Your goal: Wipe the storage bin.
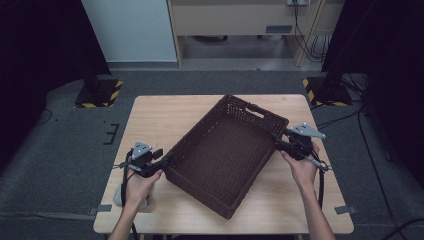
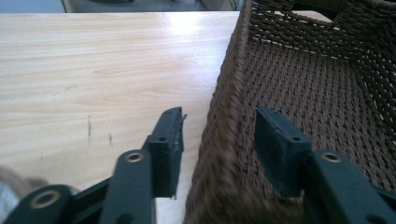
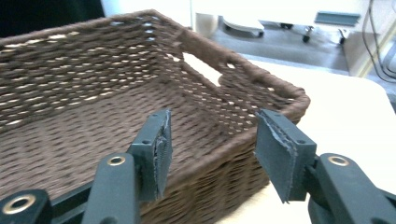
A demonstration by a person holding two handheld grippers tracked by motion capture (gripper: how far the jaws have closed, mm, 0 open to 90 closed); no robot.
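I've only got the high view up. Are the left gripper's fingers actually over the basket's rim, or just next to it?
Observer: The left gripper straddles the wicker basket rim, one finger outside, one inside, not yet closed.
Operator: And the right one?
Observer: The right gripper is open too, one finger over the basket's inside, the other beyond the rim over the table.
Operator: Anything in the basket?
Observer: Its woven floor looks bare in both gripper views.
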